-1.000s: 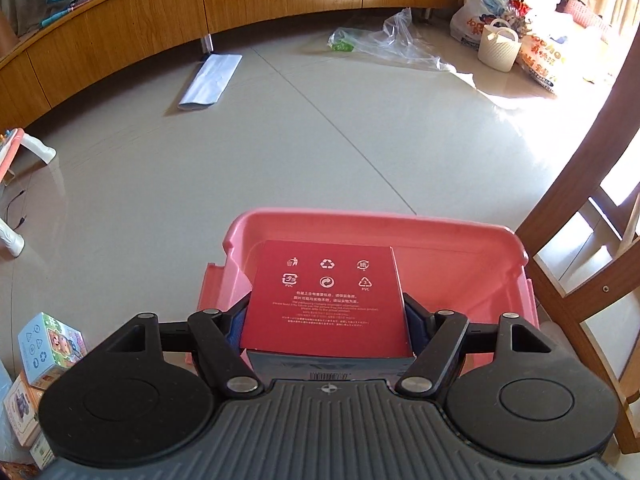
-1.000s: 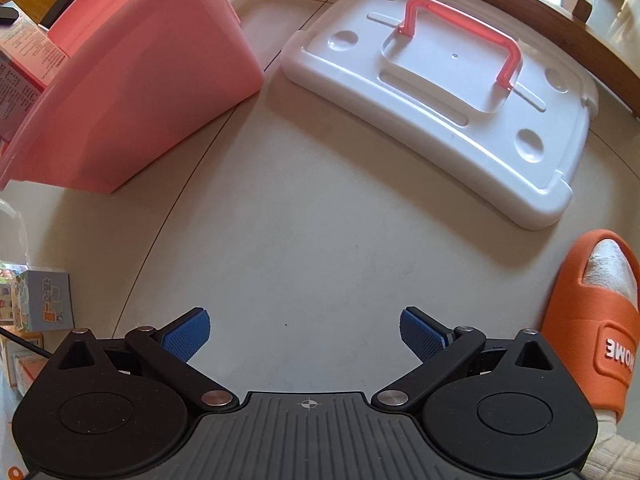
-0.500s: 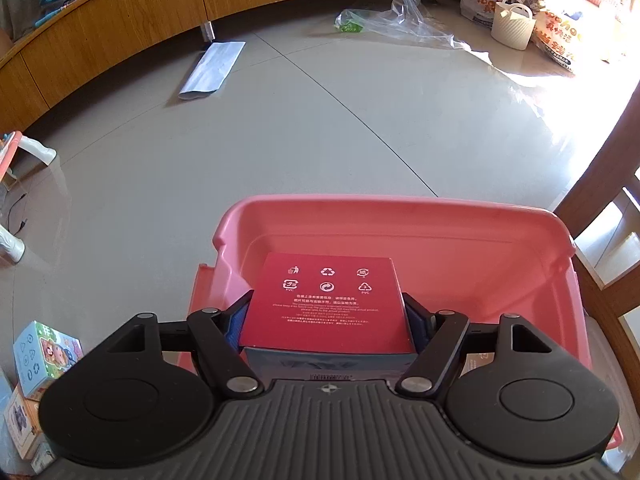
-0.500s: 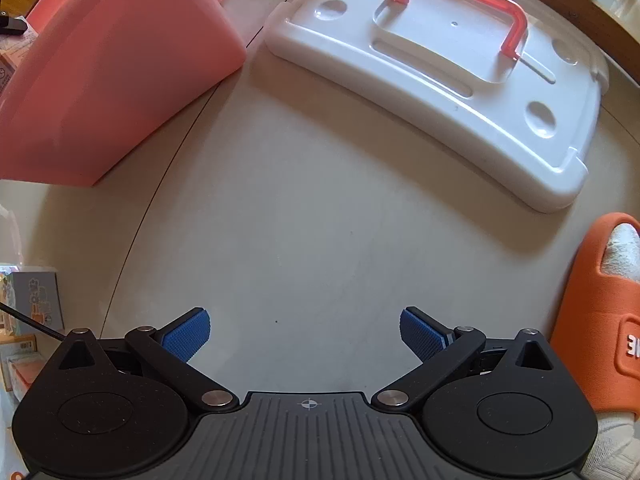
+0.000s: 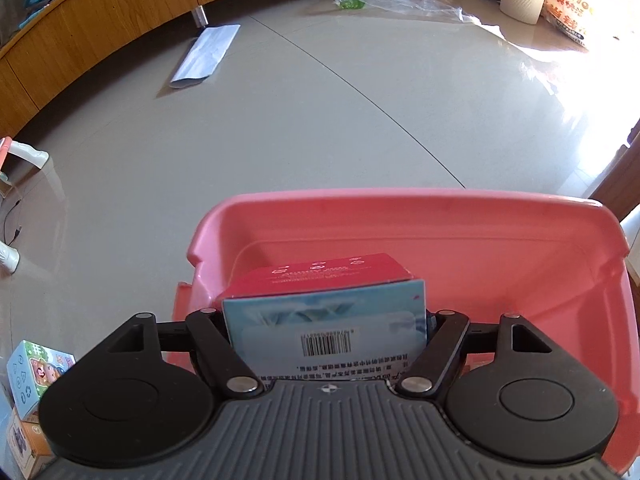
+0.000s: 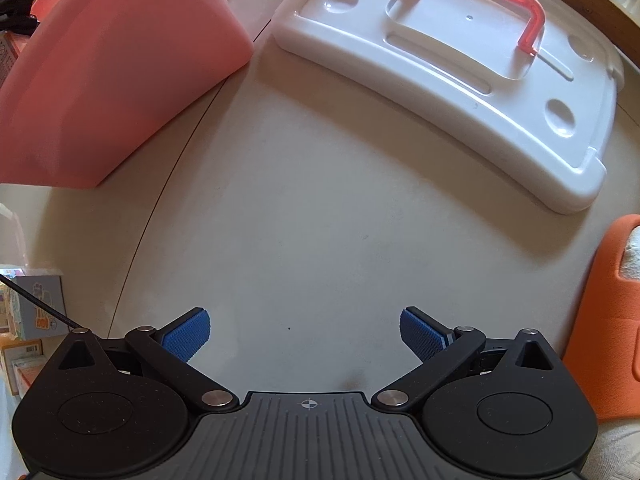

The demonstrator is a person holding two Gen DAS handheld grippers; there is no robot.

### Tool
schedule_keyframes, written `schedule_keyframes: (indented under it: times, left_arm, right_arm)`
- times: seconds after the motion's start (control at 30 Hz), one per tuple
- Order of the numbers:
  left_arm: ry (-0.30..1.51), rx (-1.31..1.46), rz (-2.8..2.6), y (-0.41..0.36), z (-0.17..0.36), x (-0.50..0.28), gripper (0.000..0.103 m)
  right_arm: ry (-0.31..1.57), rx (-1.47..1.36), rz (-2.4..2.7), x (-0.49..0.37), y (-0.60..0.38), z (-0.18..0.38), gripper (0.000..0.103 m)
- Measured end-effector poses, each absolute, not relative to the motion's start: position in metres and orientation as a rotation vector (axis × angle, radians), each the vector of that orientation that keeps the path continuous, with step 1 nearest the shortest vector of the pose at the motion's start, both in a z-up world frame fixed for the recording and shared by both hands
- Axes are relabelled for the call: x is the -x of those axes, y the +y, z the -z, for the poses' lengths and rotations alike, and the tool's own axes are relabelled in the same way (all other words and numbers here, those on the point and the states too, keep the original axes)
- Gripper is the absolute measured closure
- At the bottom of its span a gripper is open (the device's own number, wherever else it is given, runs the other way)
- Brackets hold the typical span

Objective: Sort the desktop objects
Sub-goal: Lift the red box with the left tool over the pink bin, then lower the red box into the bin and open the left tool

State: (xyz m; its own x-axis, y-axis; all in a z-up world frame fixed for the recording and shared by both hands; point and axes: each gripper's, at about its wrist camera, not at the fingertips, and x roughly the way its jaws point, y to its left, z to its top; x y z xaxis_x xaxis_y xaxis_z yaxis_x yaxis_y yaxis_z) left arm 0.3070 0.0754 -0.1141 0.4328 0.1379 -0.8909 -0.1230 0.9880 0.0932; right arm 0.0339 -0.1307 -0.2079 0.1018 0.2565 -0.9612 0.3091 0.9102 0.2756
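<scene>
Over the pink plastic storage bin [image 5: 404,216], the left gripper [image 5: 326,320] clamped a red-and-blue cardboard box [image 5: 324,316].
It tilted forward, the box's barcoded pale-blue face up and its red side dipping inside the bin. Low over bare floor, the right gripper [image 6: 304,332] stood wide open, holding nothing; beyond lay a white plastic lid with a red handle [image 6: 460,80].
</scene>
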Motion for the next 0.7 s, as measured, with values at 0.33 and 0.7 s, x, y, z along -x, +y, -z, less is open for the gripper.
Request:
schedule_keyframes:
  times: [0.33,0.7]
  left_arm:
    - [1.197,-0.138,-0.111,0.054,0.14,-0.285,0.029]
    - [1.217,-0.168,-0.069,0.048,0.142,-0.238,0.023]
  right_arm:
    - [1.482,-0.469,0.077,-0.027,-0.141,0.209,0.003]
    - [1.483,-0.477,0.099,-0.017,-0.15,0.201,0.003]
